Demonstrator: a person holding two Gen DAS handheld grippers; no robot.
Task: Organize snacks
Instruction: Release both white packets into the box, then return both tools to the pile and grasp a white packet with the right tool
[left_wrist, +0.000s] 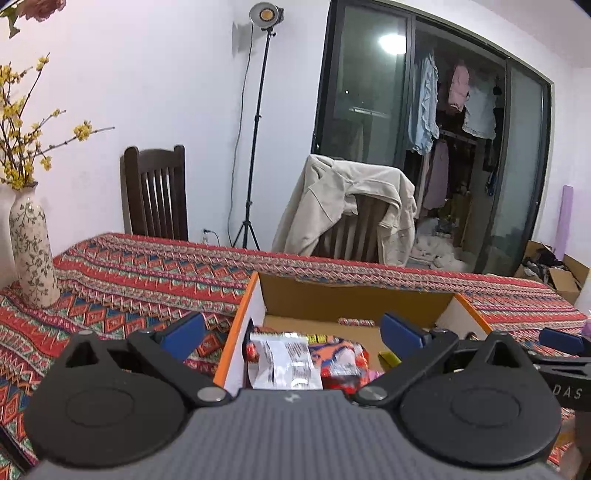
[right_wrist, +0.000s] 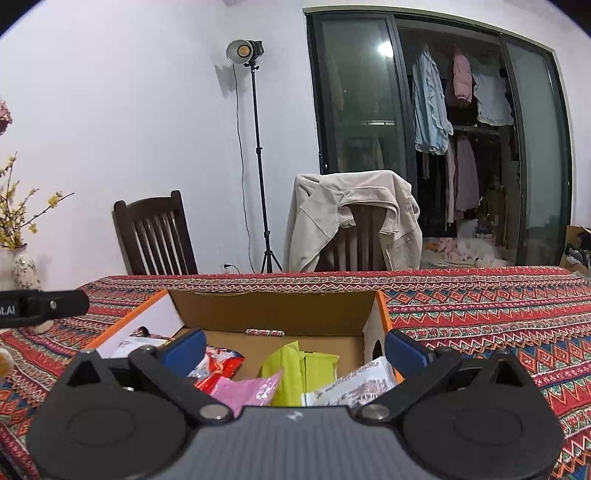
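Observation:
An open cardboard box (left_wrist: 354, 299) with orange-edged flaps sits on the patterned tablecloth and holds snack packets. In the left wrist view a white packet (left_wrist: 286, 363) lies on red and orange packets (left_wrist: 343, 363), with a small roll (left_wrist: 356, 322) at the back. My left gripper (left_wrist: 293, 332) is open and empty over the box's left side. In the right wrist view the box (right_wrist: 273, 306) holds a yellow-green packet (right_wrist: 303, 369), a pink packet (right_wrist: 251, 391), a red packet (right_wrist: 218, 365) and a white packet (right_wrist: 362, 384). My right gripper (right_wrist: 295, 349) is open and empty above them.
A flowered vase (left_wrist: 31, 251) with yellow blossoms stands on the table at the left. Two dark wooden chairs (left_wrist: 155, 195) stand behind the table, one draped with a beige jacket (left_wrist: 351, 206). A light stand (left_wrist: 258, 122) is by the wall. The other gripper (right_wrist: 40, 304) shows at the left edge of the right wrist view.

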